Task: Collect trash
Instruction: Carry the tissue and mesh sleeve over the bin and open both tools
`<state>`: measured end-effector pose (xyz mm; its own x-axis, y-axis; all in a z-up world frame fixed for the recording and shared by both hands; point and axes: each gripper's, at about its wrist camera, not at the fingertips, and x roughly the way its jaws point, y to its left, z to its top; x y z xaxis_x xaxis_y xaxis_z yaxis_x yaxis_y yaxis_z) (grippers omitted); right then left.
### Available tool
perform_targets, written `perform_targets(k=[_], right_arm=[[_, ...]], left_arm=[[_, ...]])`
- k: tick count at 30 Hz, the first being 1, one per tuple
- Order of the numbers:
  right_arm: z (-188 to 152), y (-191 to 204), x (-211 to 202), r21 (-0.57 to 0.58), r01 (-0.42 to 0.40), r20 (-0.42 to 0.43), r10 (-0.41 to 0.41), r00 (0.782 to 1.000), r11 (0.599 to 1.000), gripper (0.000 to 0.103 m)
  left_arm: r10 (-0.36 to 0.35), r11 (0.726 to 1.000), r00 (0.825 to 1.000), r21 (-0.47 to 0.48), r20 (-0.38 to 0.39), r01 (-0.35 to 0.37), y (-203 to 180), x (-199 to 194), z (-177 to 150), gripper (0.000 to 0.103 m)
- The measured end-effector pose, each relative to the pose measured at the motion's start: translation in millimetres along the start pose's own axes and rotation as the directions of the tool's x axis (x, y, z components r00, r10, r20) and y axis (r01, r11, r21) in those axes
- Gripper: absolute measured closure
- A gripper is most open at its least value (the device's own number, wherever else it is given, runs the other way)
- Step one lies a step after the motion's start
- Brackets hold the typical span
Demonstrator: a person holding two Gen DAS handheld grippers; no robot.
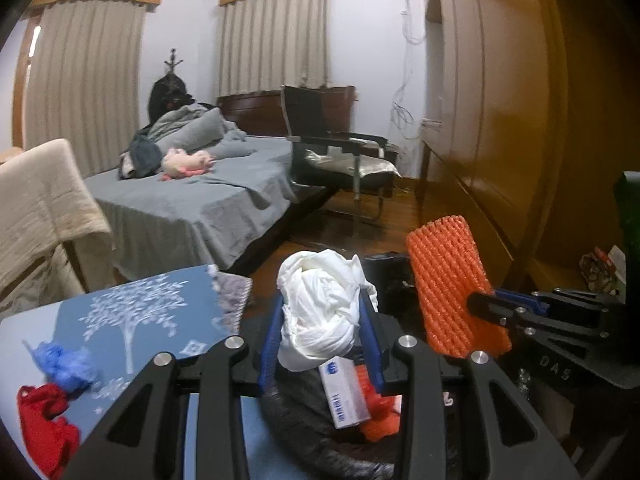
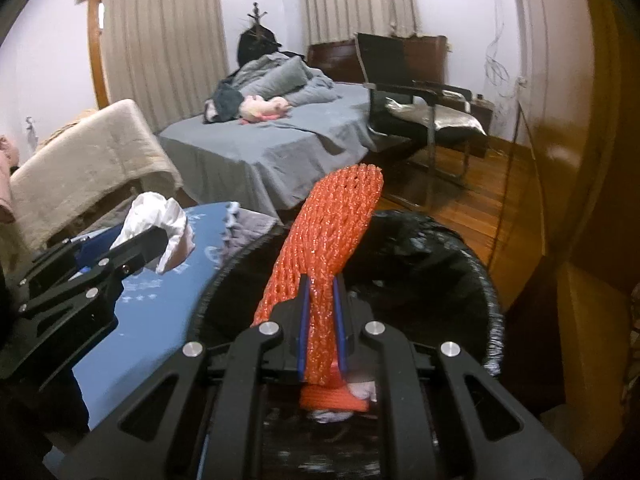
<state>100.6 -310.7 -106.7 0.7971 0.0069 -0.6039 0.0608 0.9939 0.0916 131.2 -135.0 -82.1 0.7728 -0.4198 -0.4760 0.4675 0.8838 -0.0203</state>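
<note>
A lived-in home bedroom: a bed point(image 1: 192, 200) with rumpled grey sheets and a pink plush toy point(image 1: 186, 162), curtained windows point(image 1: 276, 36), a tall wooden wardrobe point(image 1: 492, 92), a chair point(image 1: 340, 148) on the wooden floor point(image 2: 480, 208), and a coat stand point(image 1: 173, 64).

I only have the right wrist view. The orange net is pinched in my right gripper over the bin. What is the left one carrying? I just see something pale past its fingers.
Observer: The left gripper is clamped on a crumpled white plastic bag.
Operator: What is already in the bin under it?
Observer: A white carton with blue print lies on the black liner, beside some orange scrap.
Operator: Any trash left on the table?
Observer: Yes, a blue wad and a red piece sit on the blue tablecloth, at its near left edge.
</note>
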Motion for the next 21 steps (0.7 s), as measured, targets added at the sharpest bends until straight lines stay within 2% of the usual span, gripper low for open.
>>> perform_targets(k=[5,9,11,12,15,16,17,19,21], right_arm=[[-6.9,-29.9,12.1,0.026,0.039,-0.028,-0.039,0.999,0.999,0.092],[-13.3,-44.4,21.0,0.026,0.077,-0.052,-0.075,0.996,0.997,0.087],[-16.4,-49.9,23.7,0.029,0.099,-0.059,-0.098,0.993,0.995,0.069],[-16.7,-52.3,24.6,0.033,0.105,-0.06,-0.103,0.993,0.994,0.065],[-19.5,-58.5,19.7,0.048,0.126,-0.05,-0.123,0.991,0.991,0.044],[-20.0,-59.1,17.5,0.051,0.132,-0.044,-0.129,0.991,0.99,0.029],[-20.0,-58.6,12.6,0.058,0.143,-0.025,-0.142,0.99,0.988,0.02],[-19.3,-55.5,4.0,0.067,0.141,0.008,-0.142,0.99,0.988,0.011],[-15.7,-50.2,-1.5,0.068,0.131,0.024,-0.133,0.991,0.989,0.009]], left_arm=[[-0.047,0.999,0.998,0.018,-0.043,0.047,-21.8,29.3,-1.5,0.066],[-0.084,0.996,0.994,0.027,-0.076,0.086,-31.5,48.9,-3.9,0.055],[-0.108,0.994,0.99,0.016,-0.091,0.11,-30.3,54.4,-4.9,0.045],[-0.113,0.993,0.99,0.012,-0.089,0.114,-28.9,54.7,-4.6,0.041],[-0.097,0.995,0.992,0.006,-0.076,0.098,-21.3,48.3,-3.8,0.033],[-0.081,0.997,0.994,-0.003,-0.067,0.081,-15.2,43.1,-3.1,0.03],[-0.07,0.998,0.996,-0.006,-0.058,0.069,-11.0,39.2,-1.9,0.026],[-0.04,0.999,0.998,-0.005,-0.039,0.04,0.9,28.1,0.2,0.021],[-0.008,1.0,1.0,-0.007,-0.029,0.008,11.4,18.7,1.6,0.014]])
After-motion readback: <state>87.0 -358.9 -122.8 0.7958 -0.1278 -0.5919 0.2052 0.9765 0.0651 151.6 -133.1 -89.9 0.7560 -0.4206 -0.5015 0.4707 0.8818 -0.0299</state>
